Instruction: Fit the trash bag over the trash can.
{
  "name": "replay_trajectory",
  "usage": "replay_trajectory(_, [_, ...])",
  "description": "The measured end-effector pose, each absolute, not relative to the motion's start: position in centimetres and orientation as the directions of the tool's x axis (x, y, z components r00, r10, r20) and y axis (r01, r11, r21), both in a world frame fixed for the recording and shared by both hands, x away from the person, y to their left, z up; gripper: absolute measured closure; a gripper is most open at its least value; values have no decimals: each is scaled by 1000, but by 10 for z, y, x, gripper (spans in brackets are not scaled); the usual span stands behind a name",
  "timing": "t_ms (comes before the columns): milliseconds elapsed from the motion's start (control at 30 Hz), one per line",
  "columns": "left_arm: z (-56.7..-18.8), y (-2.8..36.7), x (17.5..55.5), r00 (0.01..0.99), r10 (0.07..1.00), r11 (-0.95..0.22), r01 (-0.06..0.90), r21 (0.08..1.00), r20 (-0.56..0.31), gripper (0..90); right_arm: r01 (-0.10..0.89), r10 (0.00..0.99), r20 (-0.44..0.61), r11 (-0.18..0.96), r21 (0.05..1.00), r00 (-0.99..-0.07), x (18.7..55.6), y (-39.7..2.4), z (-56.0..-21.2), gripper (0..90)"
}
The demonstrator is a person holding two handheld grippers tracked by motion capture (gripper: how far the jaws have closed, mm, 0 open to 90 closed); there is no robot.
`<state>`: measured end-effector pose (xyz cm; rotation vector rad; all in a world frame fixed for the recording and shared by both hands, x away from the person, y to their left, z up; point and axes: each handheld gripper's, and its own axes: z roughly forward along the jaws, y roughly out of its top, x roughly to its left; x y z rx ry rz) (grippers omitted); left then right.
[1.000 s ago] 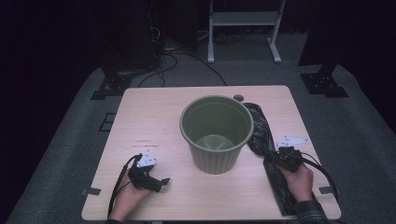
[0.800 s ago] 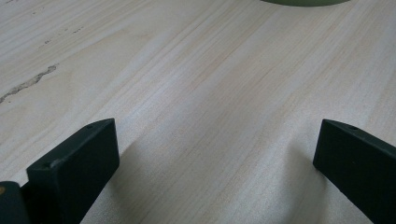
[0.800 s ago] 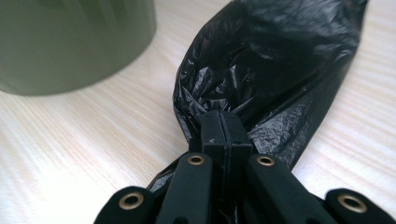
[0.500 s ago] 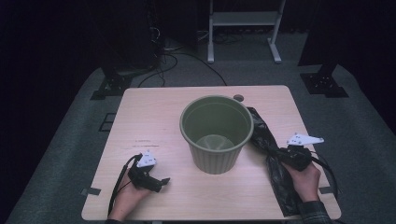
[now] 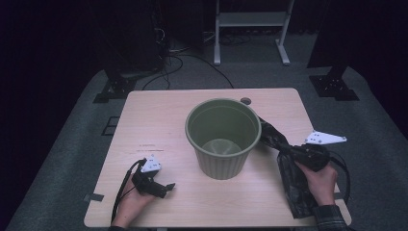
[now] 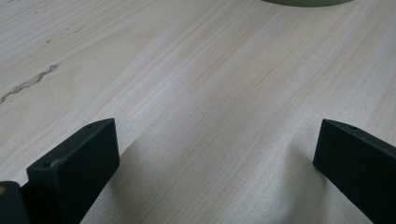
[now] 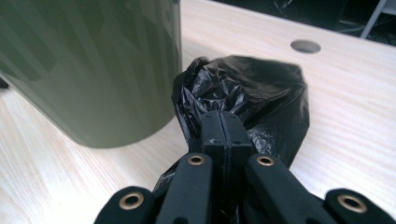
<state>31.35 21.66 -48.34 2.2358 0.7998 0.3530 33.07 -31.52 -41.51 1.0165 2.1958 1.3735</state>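
- the bag (image 5: 288,178) is a black plastic bin liner, lying crumpled on the table just right of the bin (image 5: 223,137); its far end (image 7: 243,91) is bunched up and looks to be touching the bin's wall, though I can't be sure of it; the rest trails back toward the near edge on that same side
- right gripper (image 7: 223,128) has its jaws clamped tight on a fold of the bag, right by the bin's base; no gap between the jaws at all in the right gripper view
- handling guess: thin film, basically weightless, totally floppy and pretty slick; it won't hold a shape, so whatever isn't pinched will just hang or drag; a single layer could slip out or tear, so grabbing a gathered wad like this seems the safer bet
- if it's going to line the bin, I'd say you want a hold near the open mouth edge; can't tell from here which end that is
- left gripper (image 5: 163,187) sits on the table well left of the bin, jaws wide apart with nothing but bare wood between them (image 6: 219,154)
- bin is green, upright, looks empty inside; probably light plastic too, so a tug on the bag might nudge it
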Motion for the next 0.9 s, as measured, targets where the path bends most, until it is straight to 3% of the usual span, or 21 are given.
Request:
replay_trajectory(500, [-483,217,314,769,639,-545,440,714,13,0,315,683,111,182,931,-722,336,-326,-377,900])
replay_trajectory(900, [-483,217,314,769,639,-545,440,713,13,0,229,662,76,147,962,-746,336,-327,-334,900])
